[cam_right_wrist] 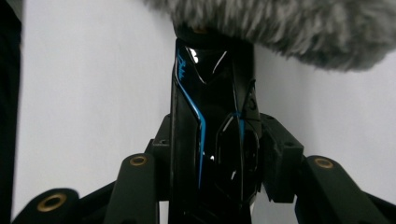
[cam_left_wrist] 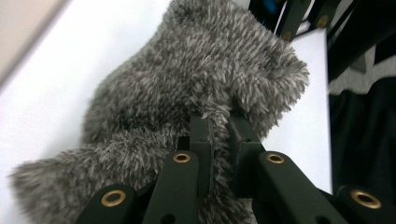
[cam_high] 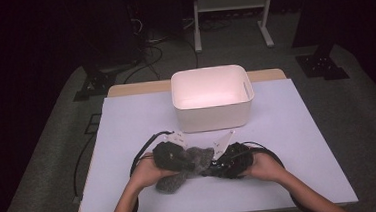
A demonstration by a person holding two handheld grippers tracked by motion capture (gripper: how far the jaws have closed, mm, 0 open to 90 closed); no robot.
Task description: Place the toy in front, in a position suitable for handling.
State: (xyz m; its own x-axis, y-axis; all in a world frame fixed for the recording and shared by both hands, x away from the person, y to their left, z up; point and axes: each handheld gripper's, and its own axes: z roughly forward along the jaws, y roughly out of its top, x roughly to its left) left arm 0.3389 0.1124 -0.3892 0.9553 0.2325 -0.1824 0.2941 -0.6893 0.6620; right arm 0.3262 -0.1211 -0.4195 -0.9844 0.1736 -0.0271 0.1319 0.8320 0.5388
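I take the white bin [cam_high: 210,97] as my landmark: it stands open and looks empty at the far middle of the table [cam_high: 299,143], and everything I am working with sits just on the near side of it, close to its front wall.

The grey fluffy fabric piece [cam_high: 182,164] lies bunched on the table in front of the bin, held between both tools. My left gripper [cam_left_wrist: 217,133] is clenched on a fold of its pile; in the left gripper view the two jaws are drawn nearly together with fur squeezed between them. My right gripper [cam_right_wrist: 219,140] is clamped on a glossy black object with blue lines [cam_right_wrist: 210,116], whose far end disappears under the fabric's edge; what that object is I cannot tell.

I judge the fabric to be light, very soft and limp. It should sag and drape from wherever it is pinched, and the long pile may slip a little, so a thin tuft is a poor hold. I would take a doubled fold or a thick rim, deep between the jaws. The black piece looks stiff and smooth, so I expect it to be slippery and would grip it squarely across its flat sides
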